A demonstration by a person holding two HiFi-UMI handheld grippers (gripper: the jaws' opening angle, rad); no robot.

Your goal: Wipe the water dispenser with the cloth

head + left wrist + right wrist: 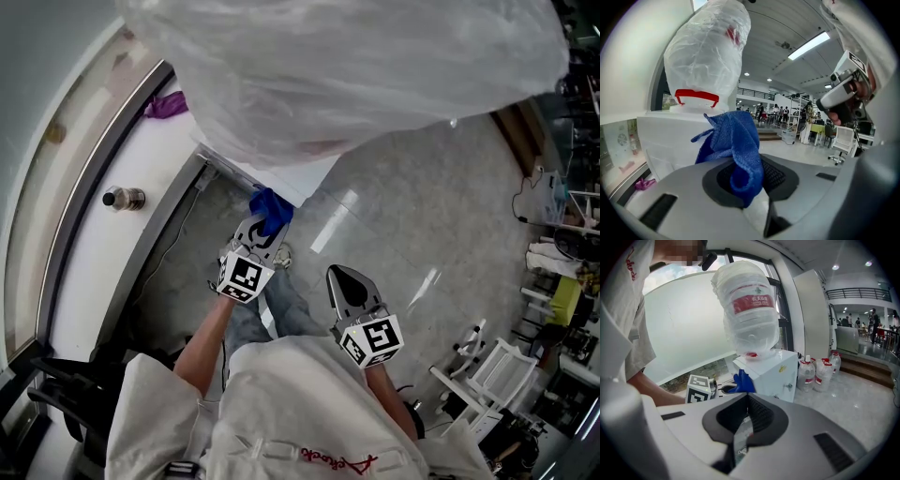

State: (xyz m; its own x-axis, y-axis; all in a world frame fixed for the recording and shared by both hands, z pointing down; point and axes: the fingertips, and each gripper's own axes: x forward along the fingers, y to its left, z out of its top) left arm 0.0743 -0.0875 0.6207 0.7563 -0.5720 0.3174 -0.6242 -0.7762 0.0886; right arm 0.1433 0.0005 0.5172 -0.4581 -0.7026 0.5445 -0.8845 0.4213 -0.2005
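Cloth [736, 145]: blue, bunched, clamped between the jaws of the left tool [746, 185], with most of the fabric standing up above the jaw tips. Head view: left tool [263, 228] sits just left of frame centre, pointing up-frame, and the cloth [272, 211] meets the lower corner of the white water dispenser [286, 181]. Right gripper view agrees: the cloth [742, 380] lies against the near left corner of the dispenser body [773, 373], at the height of its top edge; actual contact looks likely but the seam is too small to confirm. Dispenser carries an inverted water bottle [749, 310] wrapped in clear plastic film, with a red label on it; in the left gripper view the bottle [708, 51] fills the upper left, with a red collar [696, 96] where it seats on the dispenser [670, 136]. Right tool [746, 416]: jaws together, only a thin slit between them, nothing held. In the head view the right tool [342, 277] is right of centre, over the grey floor [422, 216], well apart from the dispenser. Other items: three full water bottles [820, 371] on the floor at right of the dispenser; a white window sill [103, 234] along the left of the head view carrying a small bottle [125, 198] lying on its side and a purple rag [166, 105] higher up.
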